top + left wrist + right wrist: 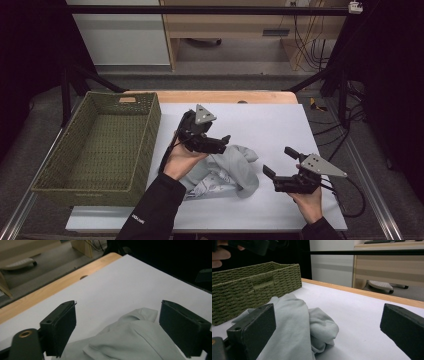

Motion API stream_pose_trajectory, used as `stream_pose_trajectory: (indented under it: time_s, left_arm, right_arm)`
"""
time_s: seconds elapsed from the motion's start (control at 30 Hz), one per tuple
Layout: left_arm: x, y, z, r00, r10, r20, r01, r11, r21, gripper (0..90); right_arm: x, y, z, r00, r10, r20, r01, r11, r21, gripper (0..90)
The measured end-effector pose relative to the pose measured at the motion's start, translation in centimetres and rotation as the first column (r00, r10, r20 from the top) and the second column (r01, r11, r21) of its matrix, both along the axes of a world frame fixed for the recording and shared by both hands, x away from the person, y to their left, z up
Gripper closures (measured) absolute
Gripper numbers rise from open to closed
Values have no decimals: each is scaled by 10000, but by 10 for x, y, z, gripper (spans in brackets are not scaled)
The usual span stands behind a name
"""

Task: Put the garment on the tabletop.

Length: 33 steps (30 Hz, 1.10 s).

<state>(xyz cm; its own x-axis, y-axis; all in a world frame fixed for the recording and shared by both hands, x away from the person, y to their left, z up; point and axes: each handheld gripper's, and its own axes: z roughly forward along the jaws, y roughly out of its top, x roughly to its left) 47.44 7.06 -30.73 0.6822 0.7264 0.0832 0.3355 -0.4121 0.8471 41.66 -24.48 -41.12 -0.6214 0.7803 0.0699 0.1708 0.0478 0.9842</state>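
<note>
I hold two tools over a white tabletop [280, 125], a crumpled pale grey garment [235, 170] lying between them near the front edge. My left tool [212, 142] hovers just above the garment's upper fold, its jaws spread wide and empty; in the left gripper view the cloth rises between them without touching either. My right tool [280, 165] waits just beside the garment's right side, jaws likewise apart and holding nothing. A green woven basket [145, 145] stands to the left on the tabletop, close to the garment; nothing shows inside it.

The garment looks soft, light and limp, probably a knit top with a printed patch showing at its underside. It should bunch and drape rather than keep any shape, and a loose layer could slide free of a shallow pinch. The thick raised fold at the top, or the rounded bundle at the right, seems the surest place to bite.
</note>
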Motion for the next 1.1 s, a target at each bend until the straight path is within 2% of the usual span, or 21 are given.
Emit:
stream_pose_trajectory:
  time_s: [0.07, 0.1, 0.13, 0.27, 0.4, 0.63, 0.73, 0.8, 0.83, 1.03, 1.1]
  left_arm:
    - [-6, 7, -5, 9990, 199, 394, -183, 9990, -418, 106]
    - [-9, 10, -9, 9984, 273, 497, -235, 9969, -754, 102]
    - [-11, 14, -11, 9977, 265, 624, -208, 9956, -912, 97]
    - [-25, 27, -26, 9934, 404, 1070, -210, 9842, -1761, 87]
    - [-38, 39, -43, 9900, 432, 1343, -114, 9734, -2287, 85]
    - [-53, 56, -66, 9881, 524, 1447, -100, 9602, -2790, 69]
    - [-58, 60, -75, 9885, 440, 1449, -16, 9600, -2800, 58]
    - [-59, 62, -80, 9903, 420, 1322, -17, 9566, -2915, 56]
    - [-60, 64, -82, 9894, 454, 1382, -23, 9549, -2970, 53]
    - [-65, 70, -90, 9895, 221, 1428, 185, 9607, -2770, 44]
    - [-65, 72, -91, 9901, 277, 1377, 127, 9588, -2838, 44]
  right_arm:
    - [0, 0, 0, 10000, -41, -59, 42, 10000, 52, 6]
    - [1, 0, -1, 10000, -49, -36, 50, 10000, 71, 6]
    - [1, 0, -1, 10000, -67, -56, 68, 9999, 85, 5]
    - [1, -2, -1, 10000, -72, -5, 72, 9999, 106, 5]
    - [1, -3, -1, 9999, -124, 15, 124, 9999, 94, 4]
    - [1, -3, -2, 9999, -114, -1, 114, 9999, 56, 4]
    - [1, -3, -3, 9999, -167, 33, 167, 9999, 33, 4]
    - [1, -3, -4, 9999, -132, 21, 132, 9999, 40, 4]
    - [1, -3, -4, 9999, -110, -7, 110, 9999, 46, 4]
    - [1, -4, -3, 9999, -103, 98, 102, 9999, 49, 4]
    - [1, -5, -3, 9999, -148, 78, 147, 9998, 107, 4]
